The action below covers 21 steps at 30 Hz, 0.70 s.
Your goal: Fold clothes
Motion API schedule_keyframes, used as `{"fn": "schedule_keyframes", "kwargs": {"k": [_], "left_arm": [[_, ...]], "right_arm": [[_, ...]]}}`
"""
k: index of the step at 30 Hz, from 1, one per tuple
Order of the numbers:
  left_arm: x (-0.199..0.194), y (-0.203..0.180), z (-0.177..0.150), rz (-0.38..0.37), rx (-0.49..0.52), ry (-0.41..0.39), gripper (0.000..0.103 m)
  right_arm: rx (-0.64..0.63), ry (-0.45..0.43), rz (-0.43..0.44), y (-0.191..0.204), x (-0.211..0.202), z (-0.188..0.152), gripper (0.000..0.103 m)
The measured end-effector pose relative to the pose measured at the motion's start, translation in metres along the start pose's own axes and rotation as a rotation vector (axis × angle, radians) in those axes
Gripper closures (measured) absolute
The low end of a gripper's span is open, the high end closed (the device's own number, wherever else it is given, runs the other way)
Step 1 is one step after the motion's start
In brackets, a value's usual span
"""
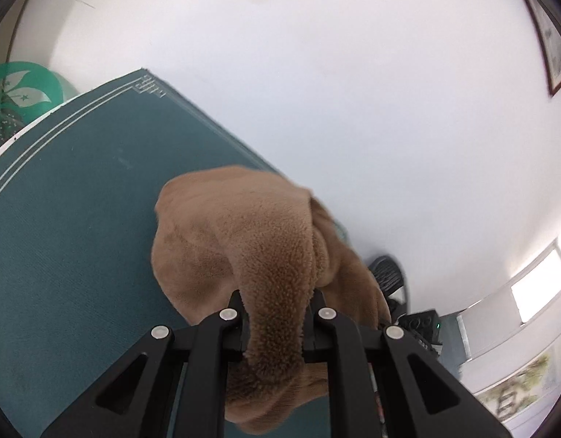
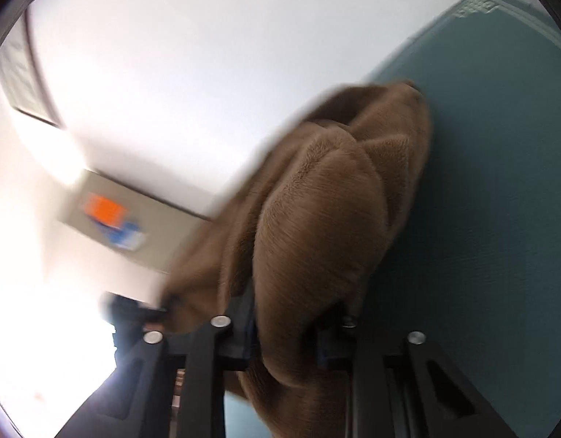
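A brown fleece garment (image 1: 240, 241) hangs bunched over the teal mat (image 1: 72, 226). My left gripper (image 1: 277, 310) is shut on a thick fold of it, and fabric spills below the fingers. In the right wrist view the same brown fleece garment (image 2: 324, 197) is clamped in my right gripper (image 2: 286, 323), also shut on a fold. That view is tilted and blurred. The fleece drapes from both grippers and hides most of each fingertip. The teal mat (image 2: 499, 182) fills the right side of the right wrist view.
The mat has white border lines and a corner pattern (image 1: 149, 85). A green fan-like object (image 1: 21, 91) sits beyond its far left edge. A black chair (image 1: 388, 273) stands past the mat's right edge. Framed pictures (image 1: 550, 47) hang on the white wall.
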<state>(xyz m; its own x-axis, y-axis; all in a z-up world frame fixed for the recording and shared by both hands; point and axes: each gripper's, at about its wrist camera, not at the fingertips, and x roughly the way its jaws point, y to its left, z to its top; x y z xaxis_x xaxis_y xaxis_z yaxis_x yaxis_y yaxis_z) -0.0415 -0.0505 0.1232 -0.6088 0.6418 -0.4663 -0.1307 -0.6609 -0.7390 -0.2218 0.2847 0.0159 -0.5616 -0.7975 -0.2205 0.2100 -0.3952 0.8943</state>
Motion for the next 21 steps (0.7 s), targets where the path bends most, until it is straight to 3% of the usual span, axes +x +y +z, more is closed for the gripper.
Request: {"fn": "schedule_keyframes", "kwargs": {"k": [2, 5, 11, 16, 21], "left_arm": [[-0.013, -0.005, 0.003, -0.049, -0.013, -0.03, 0.089], [-0.052, -0.021, 0.008, -0.123, 0.003, -0.096, 0.089], [-0.162, -0.064, 0.016, -0.236, 0.06, -0.341, 0.089], [-0.239, -0.104, 0.004, -0.303, 0.151, -0.488, 0.089], [-0.286, -0.132, -0.011, -0.35, 0.22, -0.601, 0.089]], "right_arm": [[-0.046, -0.03, 0.13, 0.028, -0.011, -0.004, 0.086], [-0.14, -0.074, 0.221, 0.077, -0.026, -0.01, 0.086], [-0.357, -0.275, 0.242, 0.175, -0.082, -0.031, 0.086], [-0.571, -0.529, 0.011, 0.259, -0.112, -0.072, 0.086], [-0.796, -0.81, -0.247, 0.34, -0.14, -0.113, 0.086]]}}
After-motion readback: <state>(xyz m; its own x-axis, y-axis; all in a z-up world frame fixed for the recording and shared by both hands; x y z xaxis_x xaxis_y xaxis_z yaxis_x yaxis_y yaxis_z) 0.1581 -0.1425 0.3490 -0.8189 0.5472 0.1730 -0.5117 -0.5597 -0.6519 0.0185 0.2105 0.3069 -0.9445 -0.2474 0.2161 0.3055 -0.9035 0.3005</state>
